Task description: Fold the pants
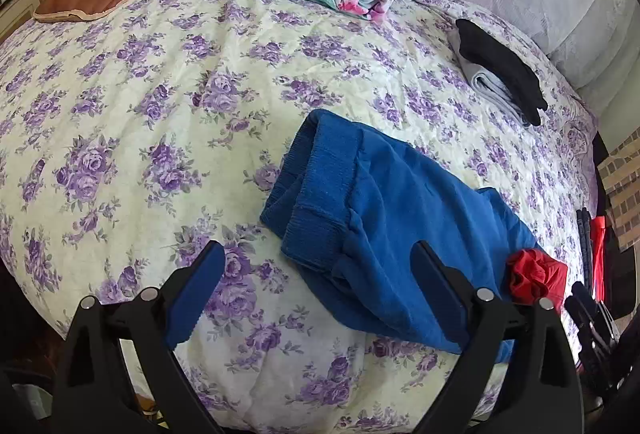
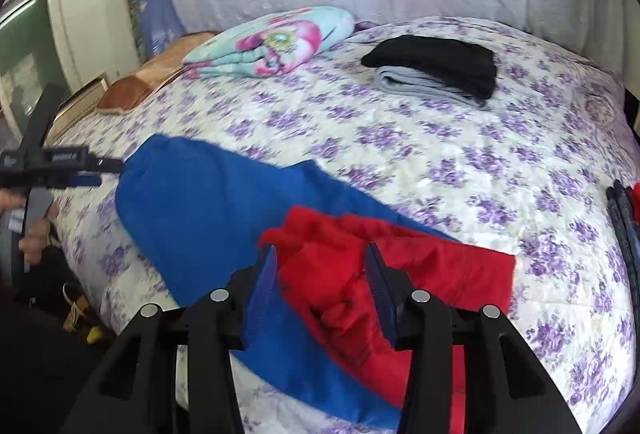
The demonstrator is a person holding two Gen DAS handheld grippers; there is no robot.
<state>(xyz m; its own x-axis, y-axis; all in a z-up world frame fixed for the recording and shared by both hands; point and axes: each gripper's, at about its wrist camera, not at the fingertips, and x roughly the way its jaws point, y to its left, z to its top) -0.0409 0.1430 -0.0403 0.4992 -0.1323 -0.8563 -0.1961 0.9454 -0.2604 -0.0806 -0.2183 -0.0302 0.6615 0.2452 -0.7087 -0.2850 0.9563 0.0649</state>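
Blue pants are seen lying folded on the flowered bedspread, cuffs toward 11 o'clock in the left wrist view.

Left gripper: jaws spread wide, nothing gripped; one finger is over bare bedspread, the other over the blue pants.

Right gripper: jaws partly apart, red garment bunched between them; whether the pads press on it cannot be told. The red garment lies on the blue pants.

Folded black-and-grey clothes are seen at 1 o'clock, a folded flowered blanket at 11 o'clock, both well apart from the pants.
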